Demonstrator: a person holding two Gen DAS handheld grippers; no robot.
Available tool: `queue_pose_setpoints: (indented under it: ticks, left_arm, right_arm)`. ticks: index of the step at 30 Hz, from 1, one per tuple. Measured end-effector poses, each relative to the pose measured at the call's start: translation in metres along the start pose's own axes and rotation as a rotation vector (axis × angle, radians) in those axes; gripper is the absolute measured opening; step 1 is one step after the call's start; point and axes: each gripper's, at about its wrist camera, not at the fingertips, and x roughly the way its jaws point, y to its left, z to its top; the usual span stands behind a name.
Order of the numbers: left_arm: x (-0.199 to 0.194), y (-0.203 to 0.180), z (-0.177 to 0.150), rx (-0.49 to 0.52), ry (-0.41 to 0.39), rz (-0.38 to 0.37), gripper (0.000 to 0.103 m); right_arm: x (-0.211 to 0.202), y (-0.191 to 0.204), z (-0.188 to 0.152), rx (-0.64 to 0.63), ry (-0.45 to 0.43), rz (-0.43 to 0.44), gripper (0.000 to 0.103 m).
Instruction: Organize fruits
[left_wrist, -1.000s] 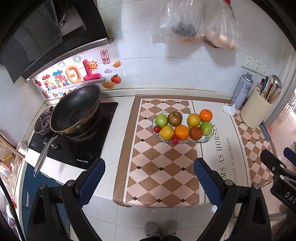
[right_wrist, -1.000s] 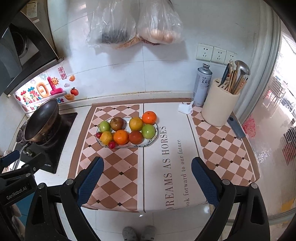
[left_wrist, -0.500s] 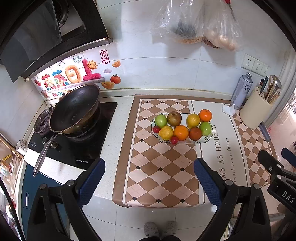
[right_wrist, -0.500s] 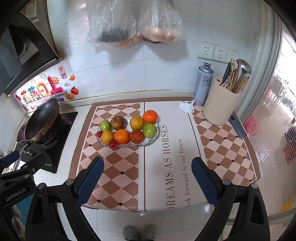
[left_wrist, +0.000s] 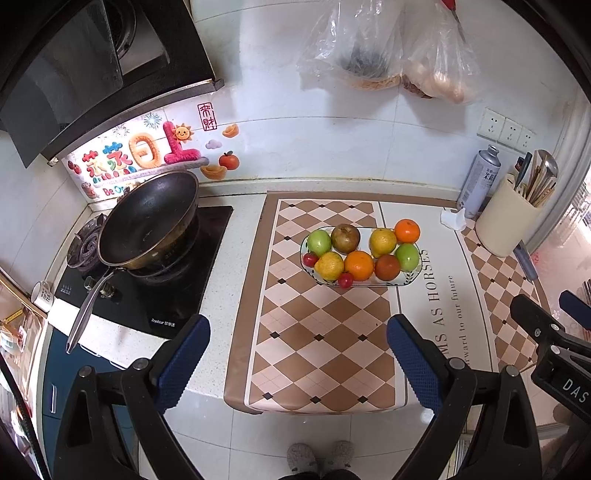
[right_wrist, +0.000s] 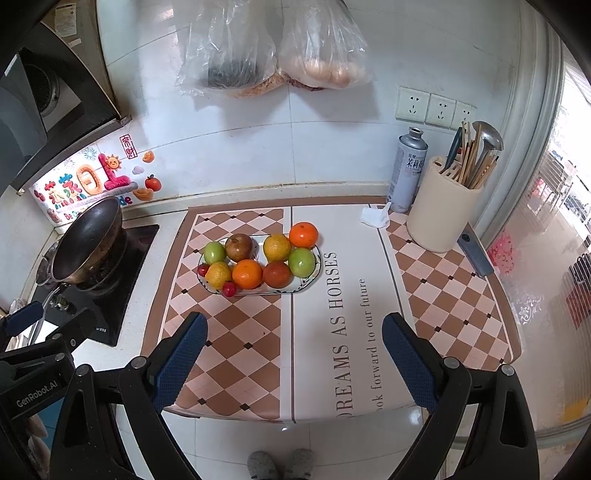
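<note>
An oval plate (left_wrist: 413, 280) (right_wrist: 306, 283) sits on the checkered counter mat and holds several fruits: green apples, oranges, yellow pears, a brown apple (left_wrist: 345, 238) and small red fruits (right_wrist: 229, 288). My left gripper (left_wrist: 297, 354) is open and empty, held above the counter's front edge, well short of the plate. My right gripper (right_wrist: 293, 349) is open and empty too, at about the same distance in front of the plate. Each gripper shows at the edge of the other's view.
A black wok (left_wrist: 147, 221) stands on the stove at the left. A beige utensil holder (right_wrist: 443, 210), a grey spray can (right_wrist: 408, 170) and a knife (right_wrist: 474, 254) are at the back right. Two plastic bags (right_wrist: 273, 48) hang on the wall.
Both views have drifted back slightly from the counter. The fruits and plate have not moved. Both grippers stay open.
</note>
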Motion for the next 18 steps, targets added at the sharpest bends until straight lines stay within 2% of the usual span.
queue_pose_setpoints:
  ticks: [10, 16, 18]
  left_arm:
    - [-0.0024, -0.0004, -0.0008, 0.0, -0.002, 0.001, 0.098]
    - [-0.006, -0.0033, -0.0017, 0.003, -0.002, -0.002, 0.098]
    - [-0.0077, -0.0048, -0.0014, 0.001, -0.005, -0.003, 0.103]
  right_arm:
    - [-0.0027, 0.0004, -0.0005, -0.002, -0.004, 0.005, 0.098]
    - [-0.0034, -0.0014, -0.0012, -0.005, -0.008, 0.014, 0.102]
    - [-0.0033, -0.0013, -0.001, -0.005, -0.007, 0.014, 0.102]
